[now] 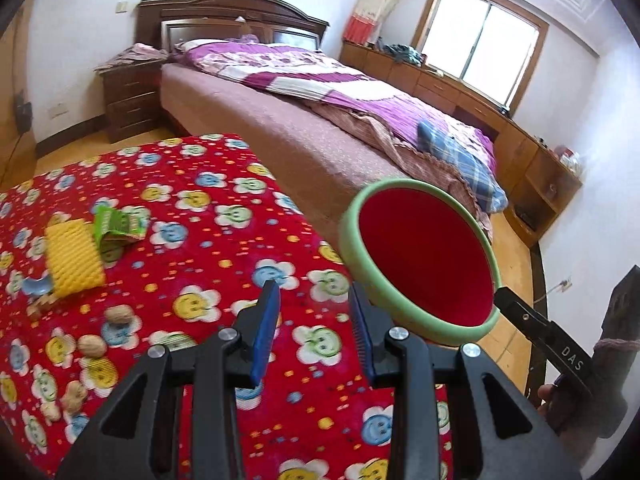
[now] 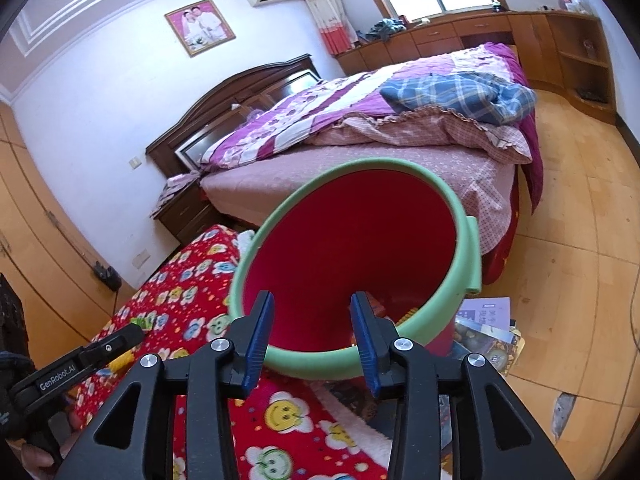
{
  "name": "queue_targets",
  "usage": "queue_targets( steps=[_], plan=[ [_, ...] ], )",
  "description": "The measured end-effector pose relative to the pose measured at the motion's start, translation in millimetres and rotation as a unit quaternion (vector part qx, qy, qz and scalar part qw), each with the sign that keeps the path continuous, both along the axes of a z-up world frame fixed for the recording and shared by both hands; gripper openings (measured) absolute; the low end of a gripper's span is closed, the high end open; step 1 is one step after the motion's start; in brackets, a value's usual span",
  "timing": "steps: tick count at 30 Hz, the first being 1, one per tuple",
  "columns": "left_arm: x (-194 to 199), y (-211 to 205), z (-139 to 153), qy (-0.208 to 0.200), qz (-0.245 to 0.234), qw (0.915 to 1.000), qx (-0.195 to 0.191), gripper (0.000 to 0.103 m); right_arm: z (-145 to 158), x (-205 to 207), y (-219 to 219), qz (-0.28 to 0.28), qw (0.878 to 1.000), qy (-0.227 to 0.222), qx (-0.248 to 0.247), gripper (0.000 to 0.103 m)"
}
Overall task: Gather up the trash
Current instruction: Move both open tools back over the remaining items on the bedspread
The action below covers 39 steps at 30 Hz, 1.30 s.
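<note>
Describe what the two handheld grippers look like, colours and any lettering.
Both are black plastic with silver screws and ribbed blue pads on the fingers. The left gripper reads "GenRobot.AI" on its side in the right wrist view; the right gripper shows "DAS" in the left wrist view.

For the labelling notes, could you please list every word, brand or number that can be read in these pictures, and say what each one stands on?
"DAS": on the black body of the right gripper, seen from the left wrist view.
"GenRobot.AI": on the black body of the left gripper, seen from the right wrist view.
Green wrapper on the red blanket: print too blurred to read.
Booklets on the floor by the bucket: characters too small to read.
</note>
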State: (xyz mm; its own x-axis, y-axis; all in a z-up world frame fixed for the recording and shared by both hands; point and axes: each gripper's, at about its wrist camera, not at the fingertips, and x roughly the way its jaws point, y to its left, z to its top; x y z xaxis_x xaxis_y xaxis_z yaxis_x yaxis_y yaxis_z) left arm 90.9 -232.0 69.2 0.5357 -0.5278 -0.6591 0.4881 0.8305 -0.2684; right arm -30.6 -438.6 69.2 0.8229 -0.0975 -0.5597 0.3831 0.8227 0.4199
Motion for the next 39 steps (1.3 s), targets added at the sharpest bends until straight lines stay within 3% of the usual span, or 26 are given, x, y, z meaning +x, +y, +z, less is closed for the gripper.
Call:
queue_targets(
  steps=[18,29,39],
  plan=[
    [7,105,10,0.005,0.119,0.9928,0.009,0.035,14,26,71,0.091,0.996,0.004,-0.002,0.041],
    [25,177,15,-0.007,0.190,0.9814,0.023,0.035,27,60,118,0.149,0.989,0.010,-0.023,0.041],
    [44,229,2,-0.001,0.236,0.9707,0.046,0.035,29,98,162,0.194,0.980,0.025,-0.036,0.041]
  ],
)
